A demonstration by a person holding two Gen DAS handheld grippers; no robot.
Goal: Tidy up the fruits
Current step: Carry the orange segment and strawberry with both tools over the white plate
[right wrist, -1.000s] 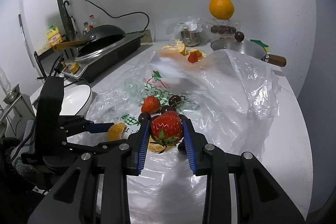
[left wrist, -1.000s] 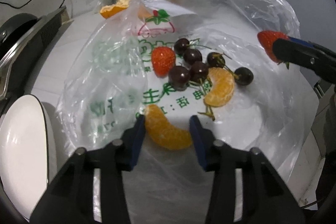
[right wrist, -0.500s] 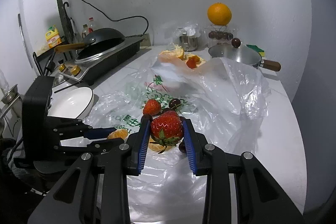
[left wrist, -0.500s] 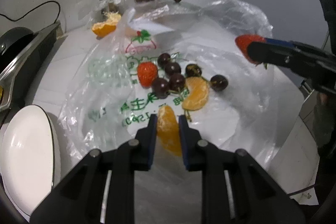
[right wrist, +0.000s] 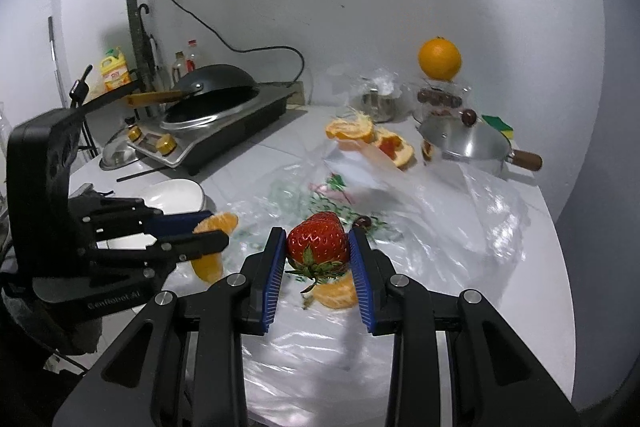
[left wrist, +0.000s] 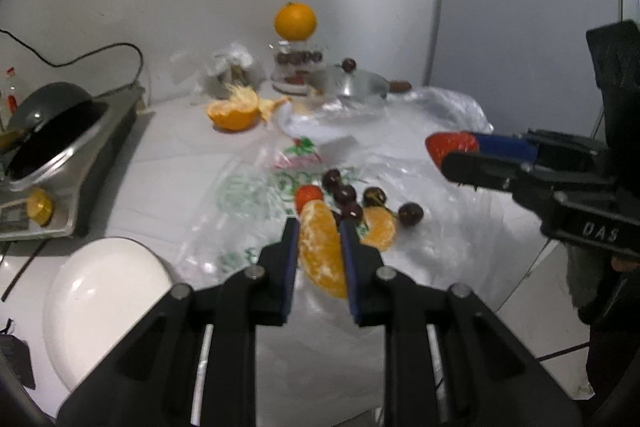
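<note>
Left wrist view: the left tool (left wrist: 319, 231) clamps a peeled orange segment (left wrist: 321, 253) above the clear plastic bag (left wrist: 432, 211) on the white surface (left wrist: 176, 163), dark cherries (left wrist: 345, 193) beyond. Right wrist view: the right tool (right wrist: 317, 239) grips a red strawberry (right wrist: 317, 237) over that bag.

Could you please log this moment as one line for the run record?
left tongs: shut on orange slice | right tongs: shut on strawberry | both lifted above bag | bowl: no fruit seen inside

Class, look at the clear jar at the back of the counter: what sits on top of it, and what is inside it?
A whole orange rests on the jar. Inside are dark round fruits, likely cherries, with something red lower down. The jar's base and the rest of its contents are blurred and partly hidden by the pot lid.
</note>
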